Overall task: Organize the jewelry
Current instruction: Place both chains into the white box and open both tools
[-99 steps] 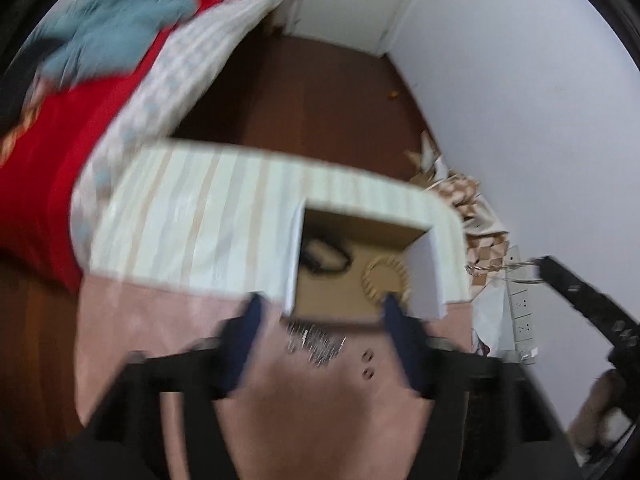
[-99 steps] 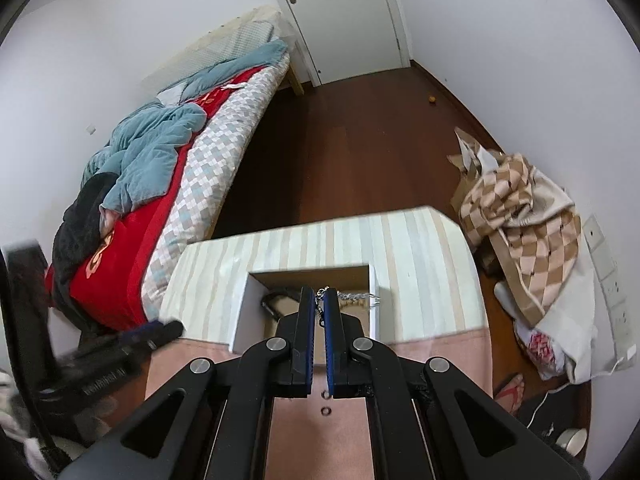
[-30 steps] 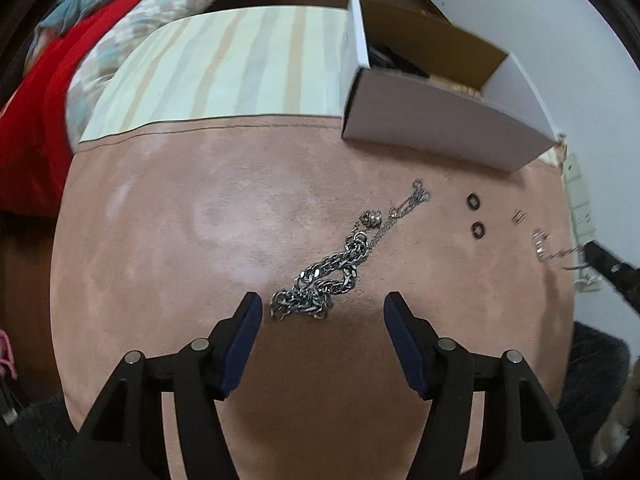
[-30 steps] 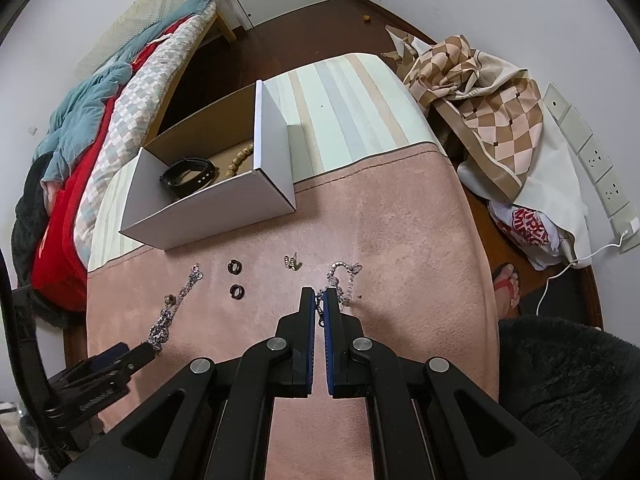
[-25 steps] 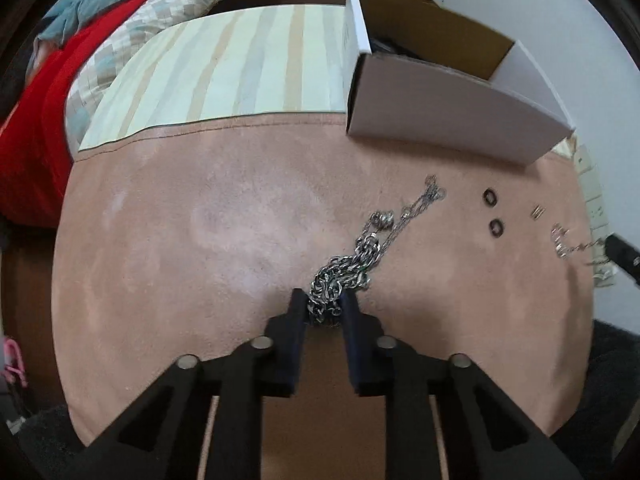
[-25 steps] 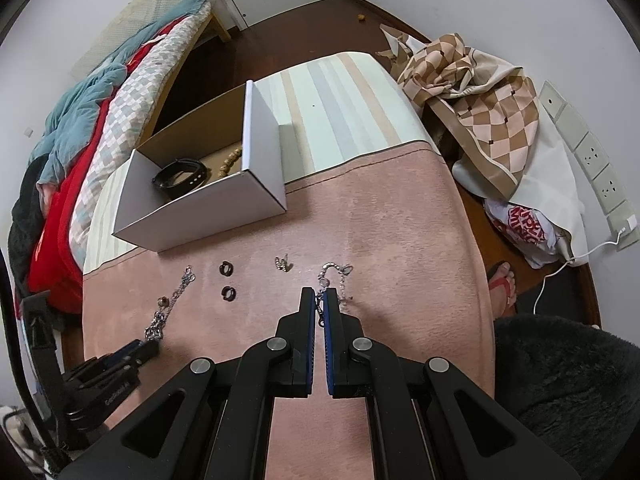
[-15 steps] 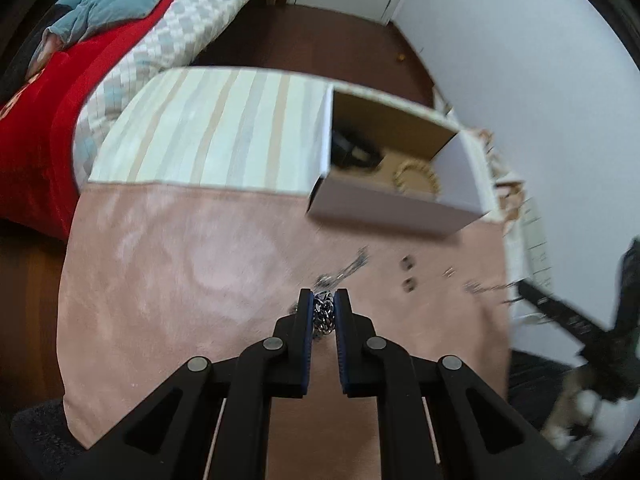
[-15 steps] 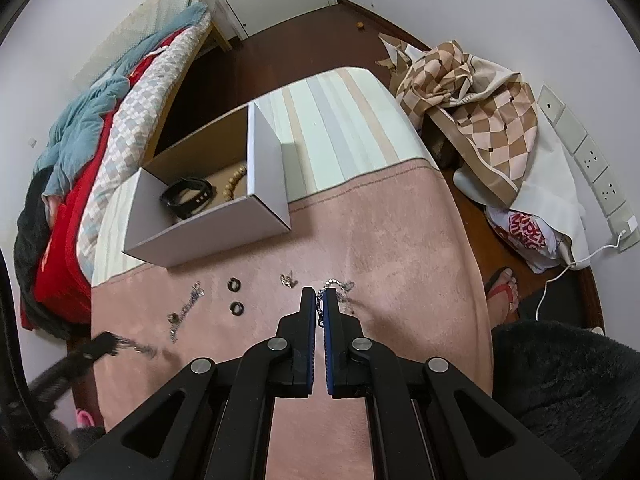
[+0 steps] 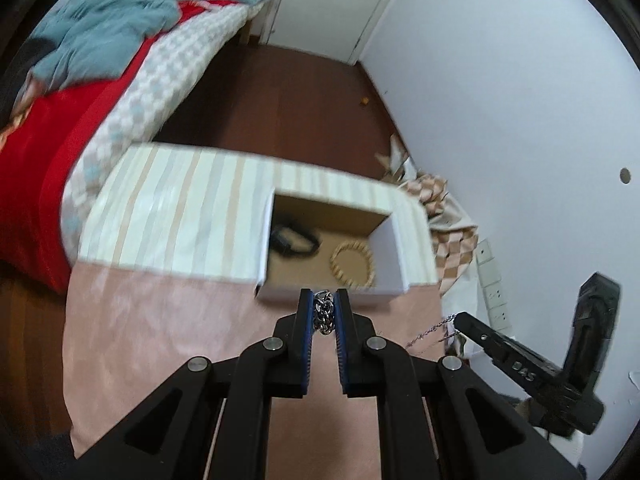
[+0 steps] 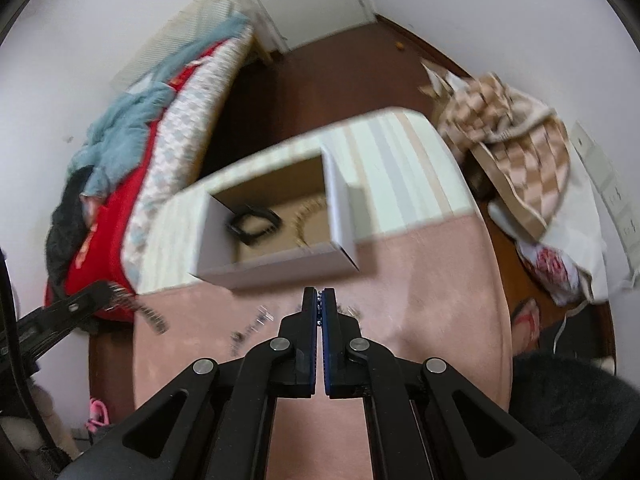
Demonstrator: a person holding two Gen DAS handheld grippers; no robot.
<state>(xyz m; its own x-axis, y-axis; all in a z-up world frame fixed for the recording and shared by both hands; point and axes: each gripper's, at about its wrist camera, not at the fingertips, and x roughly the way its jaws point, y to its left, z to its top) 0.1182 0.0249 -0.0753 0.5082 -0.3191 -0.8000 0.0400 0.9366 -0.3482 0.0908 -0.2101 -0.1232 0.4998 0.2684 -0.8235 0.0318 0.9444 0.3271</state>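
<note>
My left gripper [image 9: 324, 314] is shut on a thick silver chain [image 9: 323, 316] and holds it above the table, just before the open cardboard box [image 9: 384, 284]. The box holds a black bracelet [image 9: 294, 239] and a beaded gold bracelet [image 9: 352, 265]. My right gripper [image 10: 319, 306] is shut on a thin silver chain [image 10: 319, 312], which also shows dangling in the left wrist view [image 9: 430, 330]. The left gripper's chain hangs at the left of the right wrist view [image 10: 148, 314]. Small pieces [image 10: 250, 326] lie blurred on the pink cloth.
The table has a pink cloth [image 10: 420, 280] in front and a striped cloth [image 9: 180, 216] behind. A bed [image 9: 80, 92] stands at the left. A checked cloth pile [image 10: 516, 152] lies on the floor at the right, by wall sockets [image 9: 494, 292].
The left gripper closed on the thick chain and lifted it off the table toward the box. The right gripper rose with the thin chain and moved toward the box.
</note>
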